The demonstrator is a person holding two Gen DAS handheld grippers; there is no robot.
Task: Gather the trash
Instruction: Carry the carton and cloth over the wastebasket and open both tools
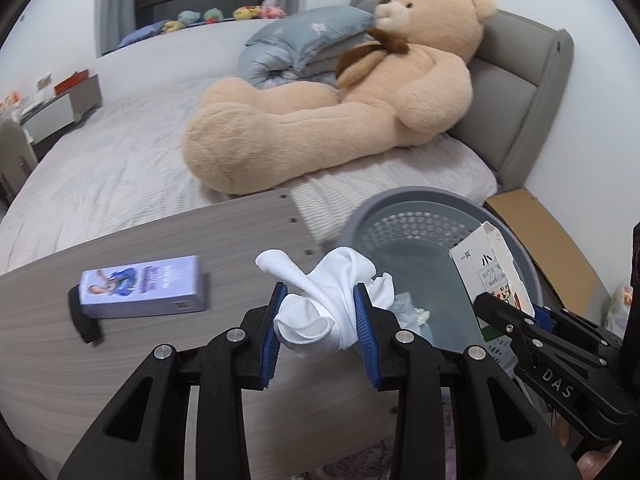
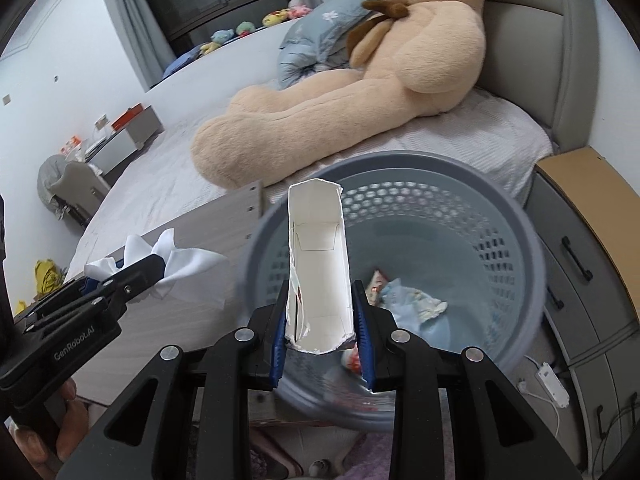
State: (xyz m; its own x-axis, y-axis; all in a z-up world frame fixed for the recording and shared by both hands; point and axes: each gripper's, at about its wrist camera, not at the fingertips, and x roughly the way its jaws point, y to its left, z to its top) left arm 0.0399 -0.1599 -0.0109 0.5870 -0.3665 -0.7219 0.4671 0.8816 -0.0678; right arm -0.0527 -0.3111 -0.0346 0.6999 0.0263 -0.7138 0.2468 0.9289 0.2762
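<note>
So the right gripper (image 2: 320,316) has its blue pads clamped on a torn-open white cardboard carton (image 2: 318,264), held upright right over the round grey perforated plastic basket (image 2: 516,220), so that one looks about ready to drop. The left gripper (image 1: 320,312) is squeezed shut on a crumpled white tissue wad (image 1: 320,300), hanging at the edge of the grey wood-grain tabletop (image 1: 140,360), just beside the basket rim and not quite over it.

Progress-wise I'd say it's well underway: a few crumpled wrappers (image 2: 412,300) already sit in the basket bottom, and two more pieces are in hand. What might be left is the purple rectangular box (image 1: 142,286) lying on the table next to a black bracket (image 1: 82,316), though I can't tell if that counts as trash.

Hard to see: the near basket rim is motion-blurred, the carton's print is mostly cut off, and the wrappers are too small to identify.
</note>
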